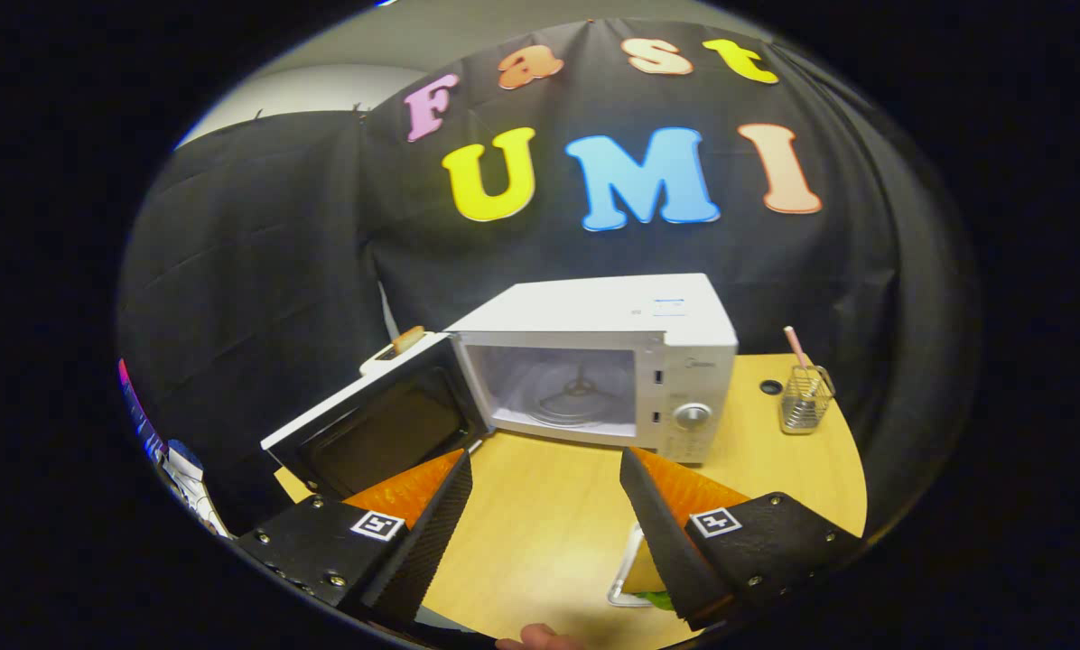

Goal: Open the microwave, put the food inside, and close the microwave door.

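On the wooden table (549, 533), against the booth's black cloth wall, stands a white microwave (608, 361), the landmark for everything else in the gripper view. Its door (377, 429) is swung wide open to the microwave's left side, dark window facing the gripper, and the lit cavity shows a bare glass turntable (572, 402). The control panel with its round dial (692, 416) sits on the microwave's right end. A small brownish item (408, 339) rests above the door's top edge, behind it; what it is cannot be told. To the right of the microwave, near the table's far edge, stands a wire holder (805, 404) with a pink stick rising from it, and a small dark hole (771, 387) lies in the tabletop between the two.

In front of the microwave, the gripper (547, 519) hovers over bare table with its jaws spread wide apart, gripping nothing. The food (647, 578), something pale with a green edge on a clear tray, lies on the table well in front of the microwave, partly hidden under the right finger. A fingertip (535, 639) of a person shows nearest the camera.
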The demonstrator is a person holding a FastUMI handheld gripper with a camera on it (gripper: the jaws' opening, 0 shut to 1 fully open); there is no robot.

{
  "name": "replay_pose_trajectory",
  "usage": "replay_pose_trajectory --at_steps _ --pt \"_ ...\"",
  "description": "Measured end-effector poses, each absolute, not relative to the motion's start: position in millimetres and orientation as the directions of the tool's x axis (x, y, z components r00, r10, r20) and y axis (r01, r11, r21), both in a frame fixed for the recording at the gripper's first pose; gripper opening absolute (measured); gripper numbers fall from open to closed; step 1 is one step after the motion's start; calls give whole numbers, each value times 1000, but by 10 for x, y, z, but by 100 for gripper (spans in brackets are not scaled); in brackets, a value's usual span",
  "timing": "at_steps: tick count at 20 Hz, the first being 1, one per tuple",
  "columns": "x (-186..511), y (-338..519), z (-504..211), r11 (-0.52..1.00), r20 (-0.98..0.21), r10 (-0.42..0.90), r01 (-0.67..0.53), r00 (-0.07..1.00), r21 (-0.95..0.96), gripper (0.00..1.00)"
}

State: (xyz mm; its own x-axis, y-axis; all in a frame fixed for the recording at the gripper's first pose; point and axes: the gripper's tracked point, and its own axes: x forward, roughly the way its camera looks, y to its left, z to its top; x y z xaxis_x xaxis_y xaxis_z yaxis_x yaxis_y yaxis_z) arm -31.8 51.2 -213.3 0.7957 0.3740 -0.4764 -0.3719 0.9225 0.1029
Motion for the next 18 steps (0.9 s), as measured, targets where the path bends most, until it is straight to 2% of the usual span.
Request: replay_pose_trajectory --at_steps 7,13,18 --pt "-262 -518 -2547 970 -588 243 -179 772 166 99" --pt "-457 -667 -3236 962 -719 262 -113 643 249 96" --pt "-483 -661 -3523 943 -760 282 -23 585 332 93"
